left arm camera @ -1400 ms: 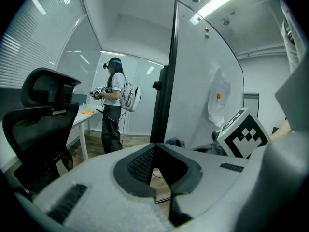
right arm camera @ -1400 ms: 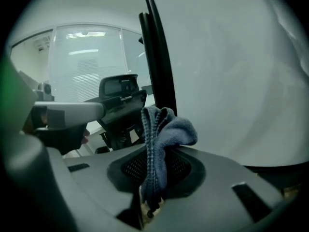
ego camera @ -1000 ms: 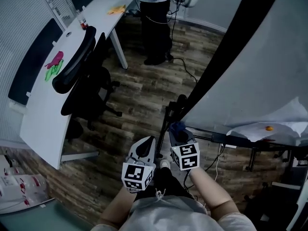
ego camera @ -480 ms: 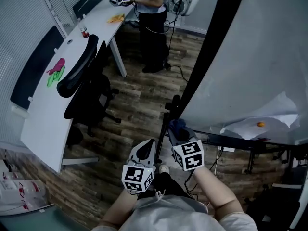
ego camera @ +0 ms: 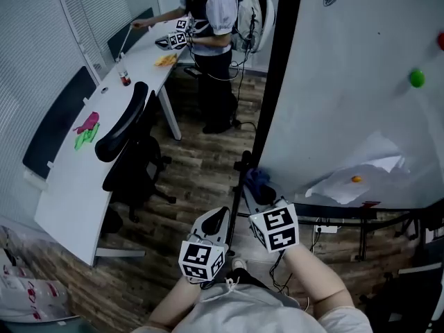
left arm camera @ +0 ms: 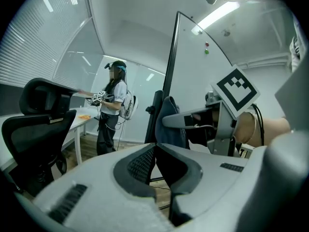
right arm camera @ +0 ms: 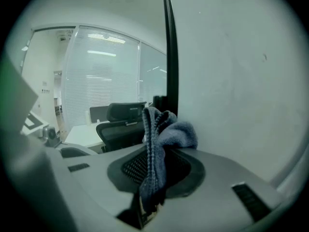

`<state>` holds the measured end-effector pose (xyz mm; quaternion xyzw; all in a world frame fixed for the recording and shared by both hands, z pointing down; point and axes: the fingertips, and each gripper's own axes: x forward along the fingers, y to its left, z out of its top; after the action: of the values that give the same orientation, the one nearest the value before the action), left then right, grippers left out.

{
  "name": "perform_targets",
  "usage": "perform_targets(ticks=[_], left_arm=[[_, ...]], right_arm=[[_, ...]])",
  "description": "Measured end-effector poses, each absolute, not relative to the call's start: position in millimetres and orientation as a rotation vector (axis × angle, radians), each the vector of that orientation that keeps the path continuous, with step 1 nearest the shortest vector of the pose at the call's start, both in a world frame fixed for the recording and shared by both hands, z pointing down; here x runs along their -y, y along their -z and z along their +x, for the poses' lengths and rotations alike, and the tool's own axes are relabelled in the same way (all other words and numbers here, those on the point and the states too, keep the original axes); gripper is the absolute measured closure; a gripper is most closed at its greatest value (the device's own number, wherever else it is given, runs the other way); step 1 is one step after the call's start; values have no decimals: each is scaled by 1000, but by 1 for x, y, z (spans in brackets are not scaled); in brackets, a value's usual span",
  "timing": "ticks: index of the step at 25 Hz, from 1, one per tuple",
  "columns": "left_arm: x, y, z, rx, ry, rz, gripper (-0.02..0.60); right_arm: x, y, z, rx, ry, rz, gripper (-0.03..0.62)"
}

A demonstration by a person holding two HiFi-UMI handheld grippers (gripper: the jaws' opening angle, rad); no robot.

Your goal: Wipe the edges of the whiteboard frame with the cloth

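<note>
The right gripper (right arm camera: pixel 153 175) pinches the cloth (right arm camera: pixel 169 129) tight between its jaws, just beside the frame (right arm camera: pixel 169 47). The left gripper (left arm camera: pixel 155 153) hangs just to its left; its jaws are together, empty.

The left gripper (ego camera: pixel 216 218) and right gripper (ego camera: pixel 254 194) are moulded in pale grey plastic, with black cross-hatched pads (left arm camera: pixel 140 165) inset at the jaws. White cubes (ego camera: pixel 202 261) printed with black square markers are mounted on both. At 6 o'clock, a light grey short-sleeved top (ego camera: pixel 243 312) is worn.
</note>
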<state>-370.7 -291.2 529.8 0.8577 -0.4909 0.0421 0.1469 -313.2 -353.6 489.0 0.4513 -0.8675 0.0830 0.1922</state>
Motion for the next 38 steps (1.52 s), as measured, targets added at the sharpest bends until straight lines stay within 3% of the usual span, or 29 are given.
perform_targets(ticks=[38], left_arm=[[303,-381,-352,1304,23,2857,563]], right_arm=[[364,-223,-313,2525,445,1581,517]])
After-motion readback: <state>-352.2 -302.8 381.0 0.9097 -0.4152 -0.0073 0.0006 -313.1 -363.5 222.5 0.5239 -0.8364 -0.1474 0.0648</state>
